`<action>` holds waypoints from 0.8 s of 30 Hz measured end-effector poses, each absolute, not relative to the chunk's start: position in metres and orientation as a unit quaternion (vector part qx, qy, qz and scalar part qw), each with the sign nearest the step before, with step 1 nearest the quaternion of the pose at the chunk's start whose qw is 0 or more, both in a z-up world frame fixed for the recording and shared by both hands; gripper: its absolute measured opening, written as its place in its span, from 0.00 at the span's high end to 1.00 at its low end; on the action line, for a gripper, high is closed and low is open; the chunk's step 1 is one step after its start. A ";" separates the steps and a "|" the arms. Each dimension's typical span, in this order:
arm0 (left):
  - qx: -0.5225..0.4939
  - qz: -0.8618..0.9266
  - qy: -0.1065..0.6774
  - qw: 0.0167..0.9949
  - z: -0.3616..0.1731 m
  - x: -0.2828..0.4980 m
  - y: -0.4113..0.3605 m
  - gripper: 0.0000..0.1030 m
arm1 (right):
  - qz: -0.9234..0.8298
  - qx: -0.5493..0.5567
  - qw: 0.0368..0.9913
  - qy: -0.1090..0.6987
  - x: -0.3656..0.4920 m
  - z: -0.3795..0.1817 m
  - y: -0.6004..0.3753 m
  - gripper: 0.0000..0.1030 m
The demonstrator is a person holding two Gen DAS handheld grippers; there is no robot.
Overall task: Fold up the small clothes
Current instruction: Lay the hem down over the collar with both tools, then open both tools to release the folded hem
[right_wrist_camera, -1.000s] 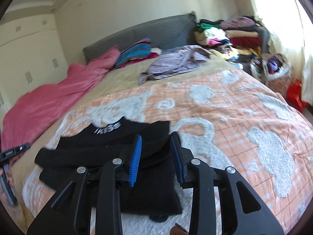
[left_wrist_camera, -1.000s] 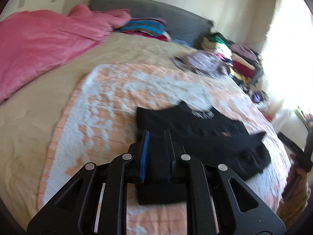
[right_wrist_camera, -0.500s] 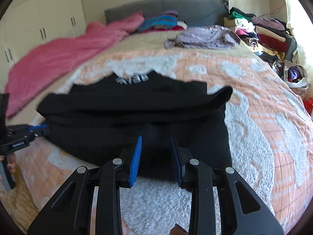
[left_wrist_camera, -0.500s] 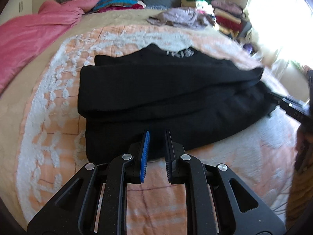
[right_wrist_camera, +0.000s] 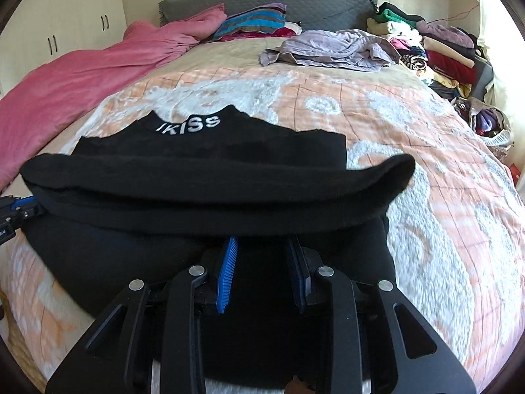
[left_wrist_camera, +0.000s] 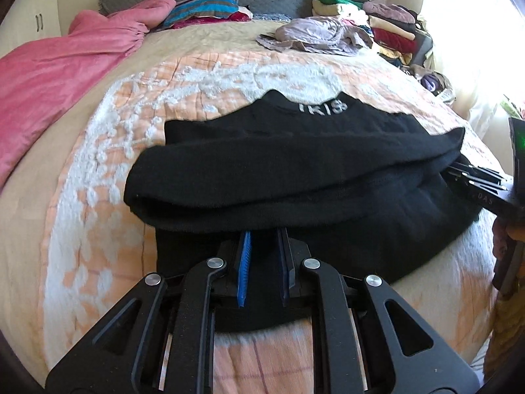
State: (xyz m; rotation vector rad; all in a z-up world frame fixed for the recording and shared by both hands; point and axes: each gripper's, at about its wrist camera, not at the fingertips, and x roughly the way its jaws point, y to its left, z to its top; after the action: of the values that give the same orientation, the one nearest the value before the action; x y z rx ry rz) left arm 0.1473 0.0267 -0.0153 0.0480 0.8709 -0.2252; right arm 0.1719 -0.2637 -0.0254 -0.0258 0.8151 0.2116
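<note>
here, one black garment [left_wrist_camera: 295, 164], two tongs [left_wrist_camera: 264, 246] [right_wrist_camera: 262, 252], one bed [right_wrist_camera: 426, 151]

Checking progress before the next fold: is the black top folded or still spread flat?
Partly folded. The black top has one thick layer doubled over its lower part, and its lettered neckline lies flat on the bedspread.
</note>
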 end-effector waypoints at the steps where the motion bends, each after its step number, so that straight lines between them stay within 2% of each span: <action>1: 0.021 -0.107 0.422 0.900 -0.015 0.152 0.027 0.92 | 0.103 -0.010 0.912 0.396 0.175 -0.025 -0.264 0.73; 10: -0.002 -0.093 0.443 0.892 -0.018 0.196 0.039 0.91 | 0.113 0.024 0.908 0.402 0.207 -0.017 -0.268 0.73; 21: -0.060 -0.056 0.424 0.902 -0.006 0.228 0.078 0.91 | 0.089 0.027 0.913 0.398 0.252 -0.005 -0.277 0.73; 24: -0.068 -0.044 0.418 0.905 -0.004 0.229 0.091 0.88 | 0.076 0.031 0.920 0.383 0.253 0.005 -0.288 0.73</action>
State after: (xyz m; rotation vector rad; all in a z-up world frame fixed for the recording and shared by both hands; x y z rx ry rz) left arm 0.2288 0.0906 -0.0042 -0.1409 0.8644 -0.0899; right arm 0.2528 -0.2884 0.0048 0.0627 0.7866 0.1552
